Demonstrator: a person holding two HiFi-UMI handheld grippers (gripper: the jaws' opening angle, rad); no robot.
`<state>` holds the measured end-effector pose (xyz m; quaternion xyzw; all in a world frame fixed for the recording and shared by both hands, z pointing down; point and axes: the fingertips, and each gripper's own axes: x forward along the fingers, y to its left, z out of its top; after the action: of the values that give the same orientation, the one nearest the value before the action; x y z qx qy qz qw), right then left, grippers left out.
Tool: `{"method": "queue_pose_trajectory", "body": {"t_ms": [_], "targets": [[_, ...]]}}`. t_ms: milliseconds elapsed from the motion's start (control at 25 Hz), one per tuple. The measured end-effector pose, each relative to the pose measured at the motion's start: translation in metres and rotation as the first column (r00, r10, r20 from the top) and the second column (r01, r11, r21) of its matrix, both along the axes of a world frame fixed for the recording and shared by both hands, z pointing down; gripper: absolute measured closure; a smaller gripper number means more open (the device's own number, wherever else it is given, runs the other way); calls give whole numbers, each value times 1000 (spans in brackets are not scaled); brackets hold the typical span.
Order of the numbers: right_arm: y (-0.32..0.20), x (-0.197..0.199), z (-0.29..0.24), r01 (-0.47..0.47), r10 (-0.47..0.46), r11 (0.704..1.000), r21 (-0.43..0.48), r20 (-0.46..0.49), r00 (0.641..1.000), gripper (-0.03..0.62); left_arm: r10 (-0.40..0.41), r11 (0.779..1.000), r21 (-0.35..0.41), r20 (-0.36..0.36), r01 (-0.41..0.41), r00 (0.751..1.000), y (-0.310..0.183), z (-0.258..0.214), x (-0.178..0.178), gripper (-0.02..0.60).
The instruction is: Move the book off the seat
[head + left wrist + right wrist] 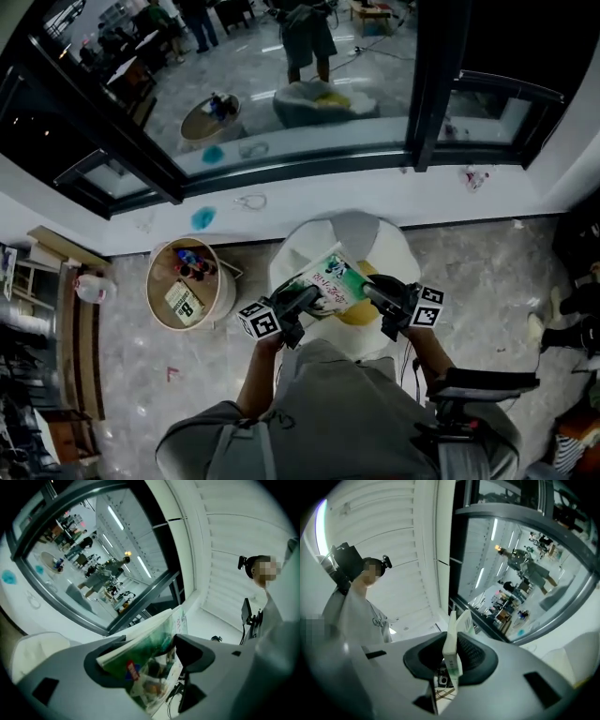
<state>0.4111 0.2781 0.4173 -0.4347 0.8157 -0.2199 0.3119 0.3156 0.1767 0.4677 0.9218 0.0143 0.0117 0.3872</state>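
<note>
Right gripper [372, 292] pinching the book [330, 279] edge | left gripper [302, 300] clamped on the other side | book mid-frame, looks lifted just over the white seat [392, 251] | left to do: park it elsewhere, imo

Reaching both arms forward from the torso with elbows bent, angling the left forearm [255, 380] and the right forearm [433, 349] slightly inward. Holding the left gripper [306, 299] about level, jaws fairly wide apart, pressing on a corner of the book [330, 279]. Holding the right gripper [372, 293] tipped slightly upward, jaws nearly together, pinching the book's opposite edge between the pads
</note>
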Motion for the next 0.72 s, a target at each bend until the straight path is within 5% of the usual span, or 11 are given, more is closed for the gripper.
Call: {"method": "queue_pose_trajectory", "body": {"t_ms": [160,320,720], "targets": [[-12,-19,10,148,-148,989,5,69,987,522,-167,986,17,51,166,985,7,4,-38,238],[-27,-60,13,237,-235,971,-2,121,964,522,-252,968,20,67,251,965,0,5,-86,238],[-74,-191,-5,343,-343,939,-5,46,938,520,-370,929,-15,-53,369,928,-29,2,-223,236]]}}
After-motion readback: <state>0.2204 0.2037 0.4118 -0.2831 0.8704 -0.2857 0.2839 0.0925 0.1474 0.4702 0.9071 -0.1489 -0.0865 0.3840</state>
